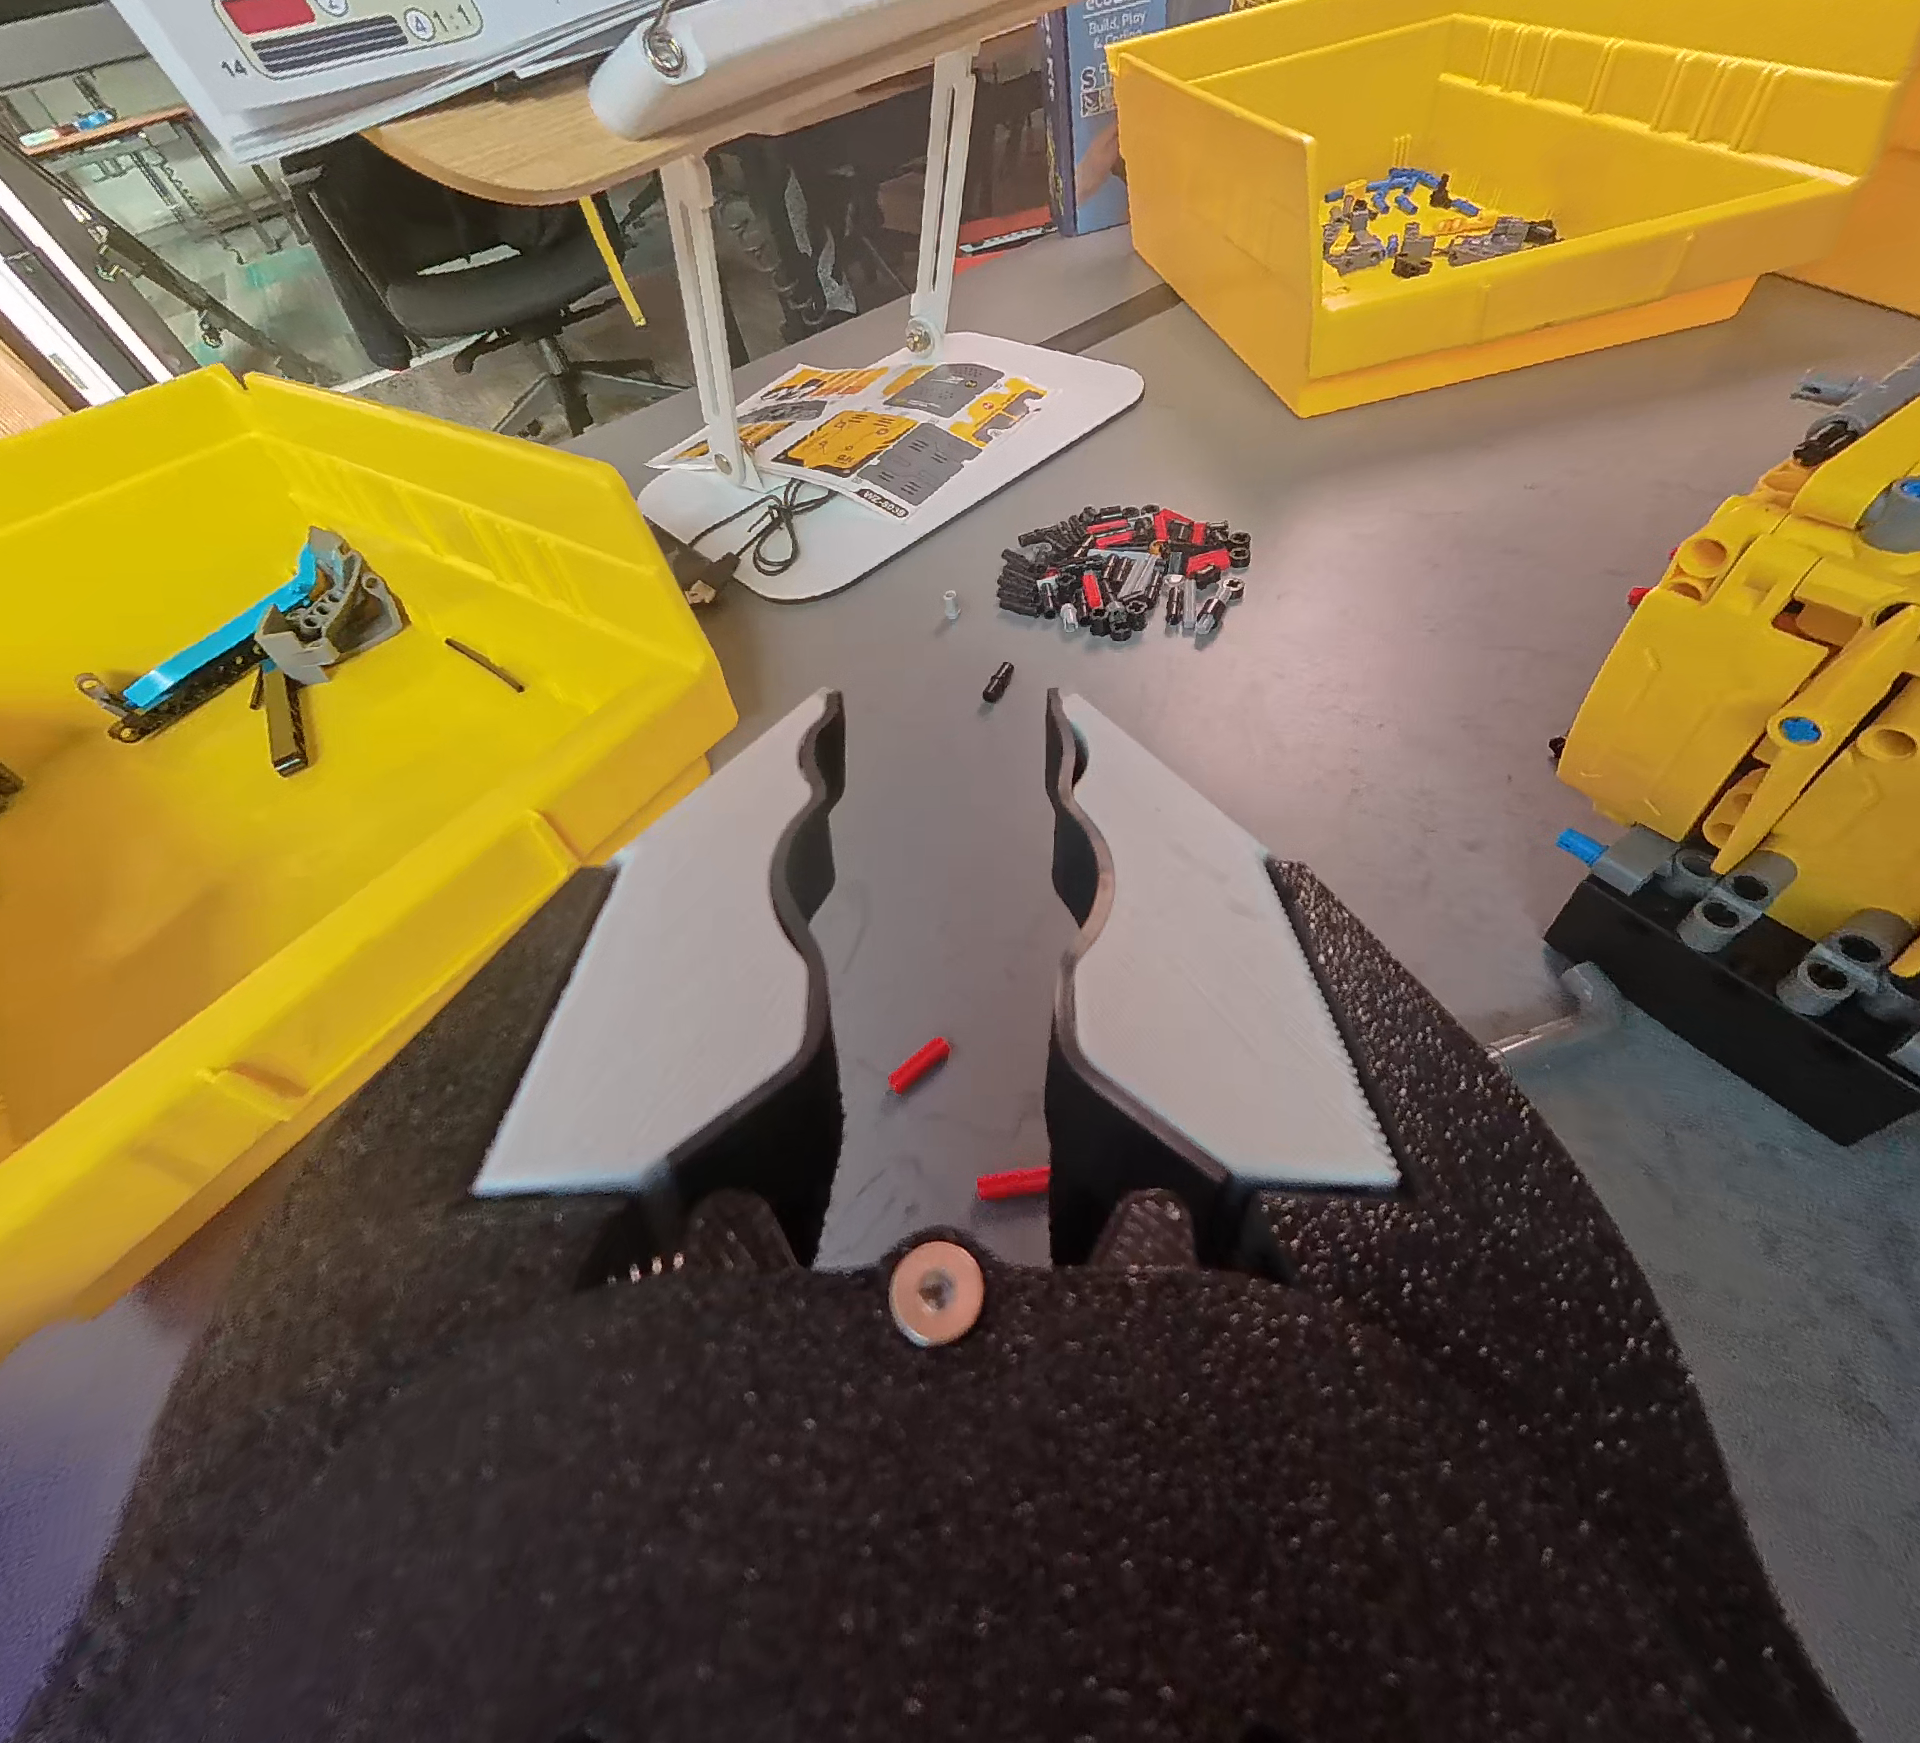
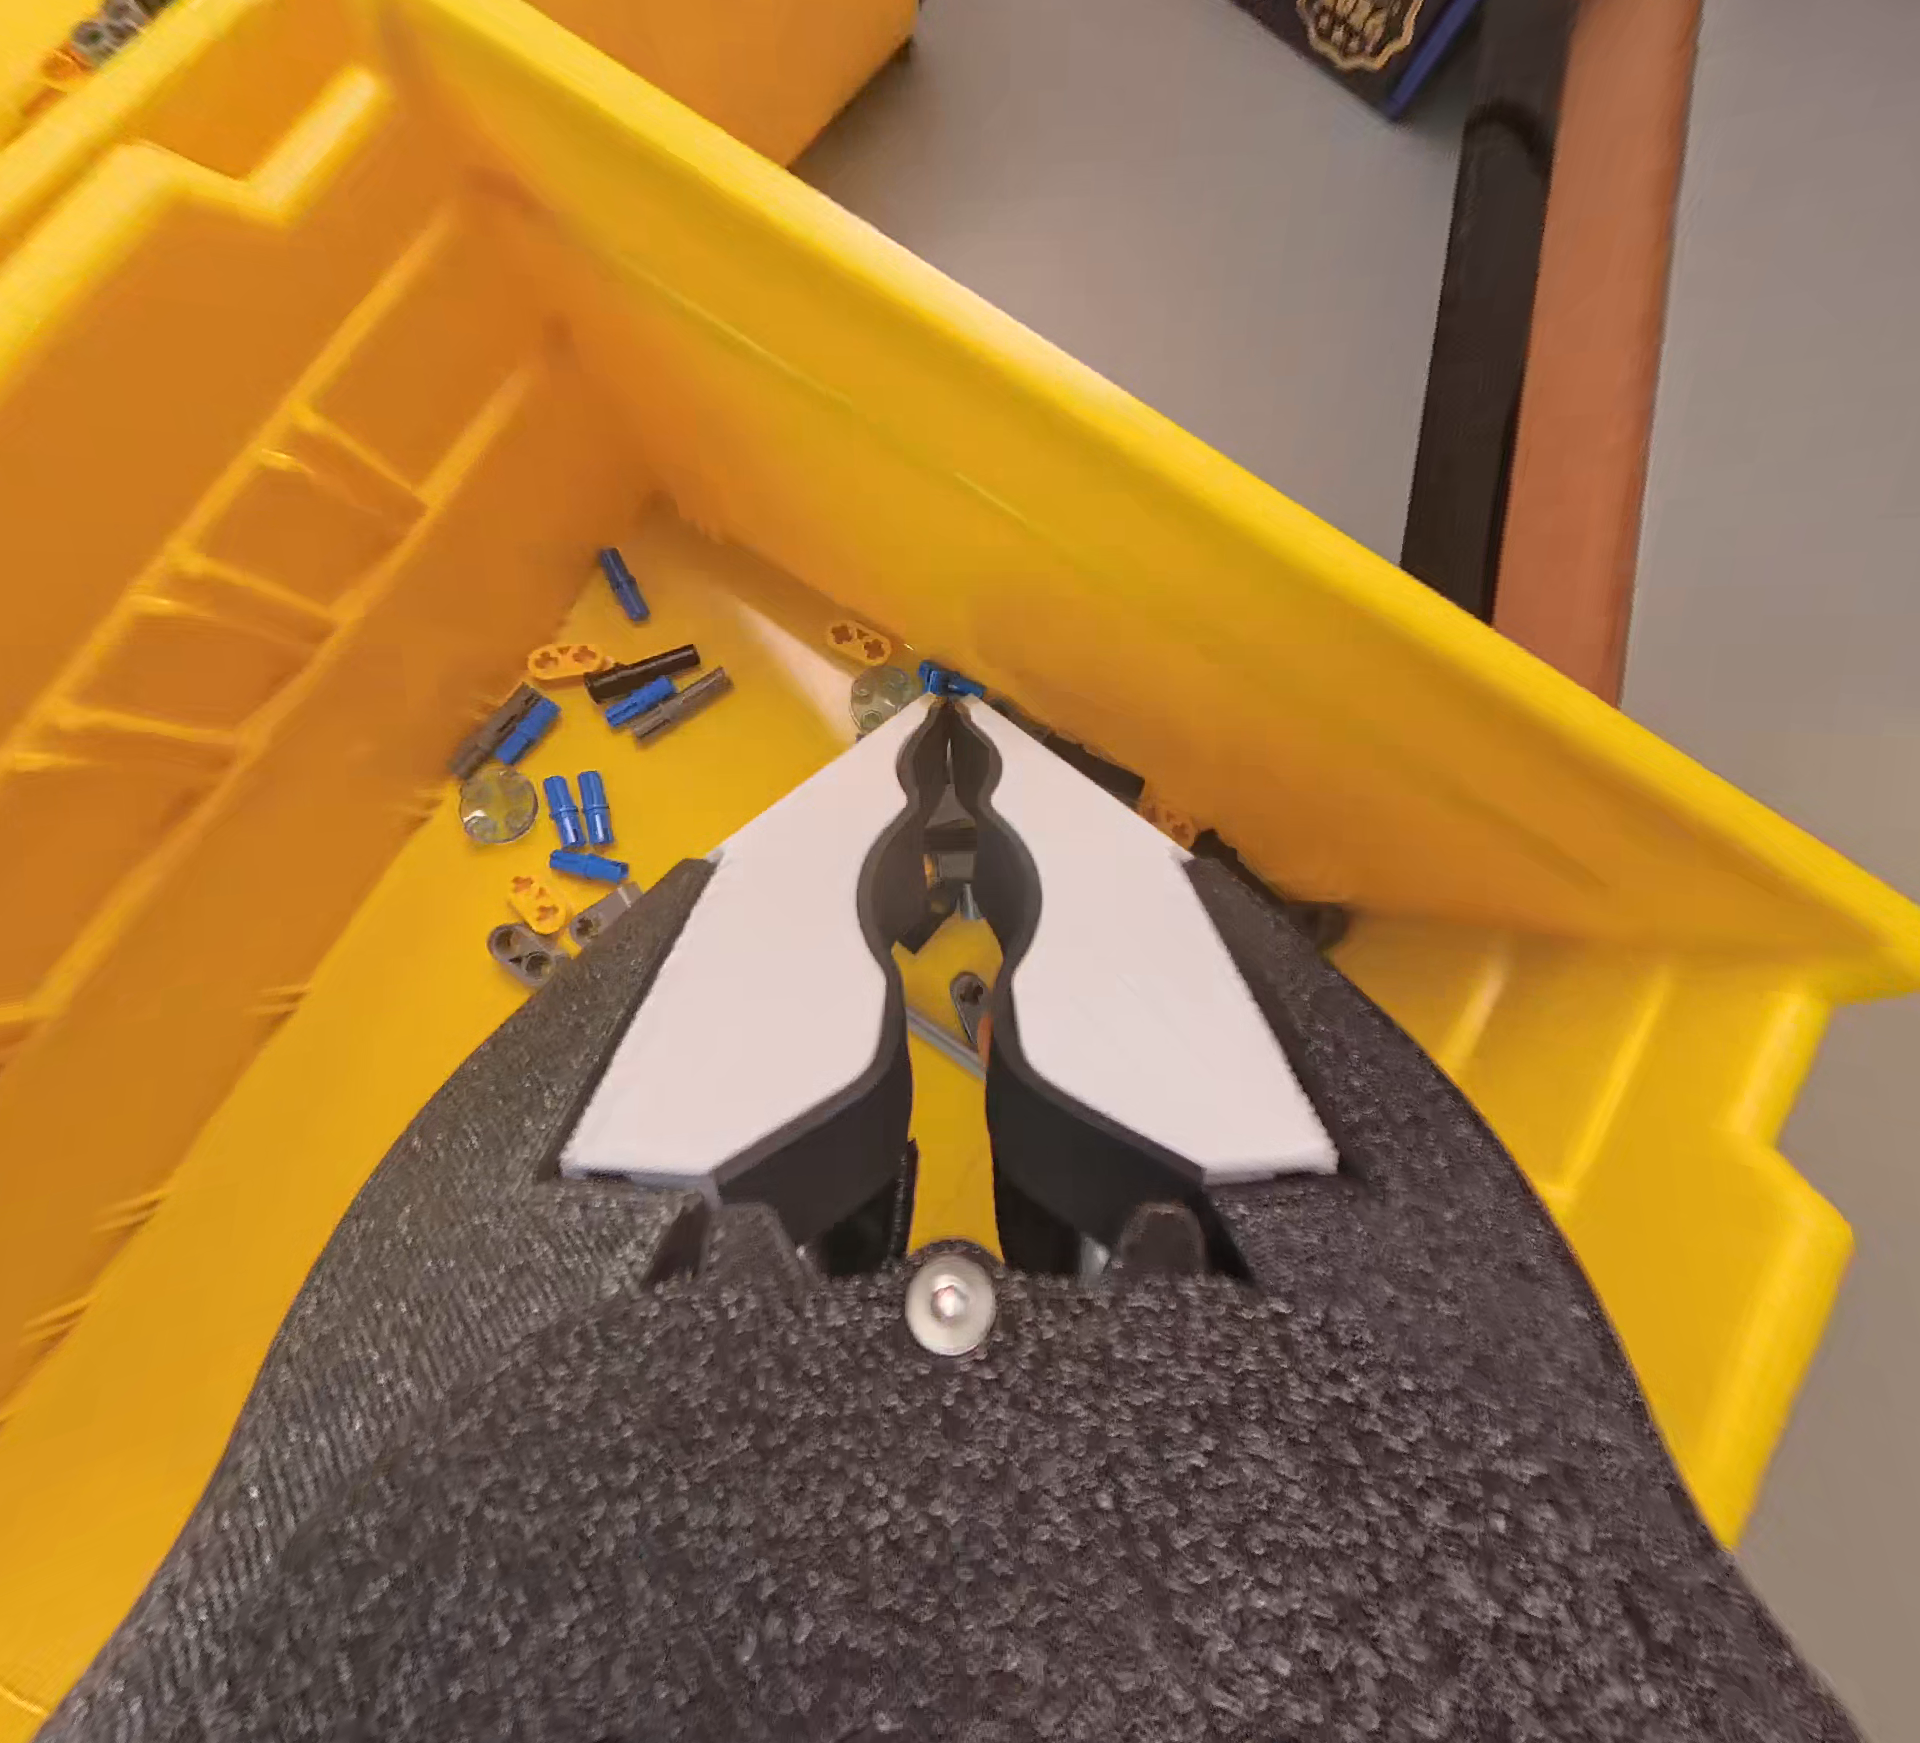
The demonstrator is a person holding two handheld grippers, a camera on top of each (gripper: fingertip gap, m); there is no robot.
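The left tool (image 1: 940, 706) hovers low over the grey desk (image 1: 1351, 758), its jaws spread apart and holding nothing. Two small red pins (image 1: 918, 1064) lie on the desk between its fingers, nearer the hinge than the tips. A lone black pin (image 1: 996, 681) sits just beyond the tips, and farther off lies a heap of black and red connectors (image 1: 1127, 573). A yellow bin (image 1: 623, 550) stands to the left with a blue and grey subassembly (image 1: 260, 628) in it; a partly built yellow model (image 1: 1766, 758) is at the right.

The right tool (image 2: 948, 704) is down inside another yellow bin (image 2: 1143, 550), its tips drawn together in the far corner, right at a small blue pin (image 2: 951, 679) against the wall. Whether that pin is pinched or only touched, I cannot tell. Loose blue pins (image 2: 582, 805) and grey connectors (image 2: 681, 704) lie scattered to the left.

With so small a part against a wall, a square, centred pinch would serve best.
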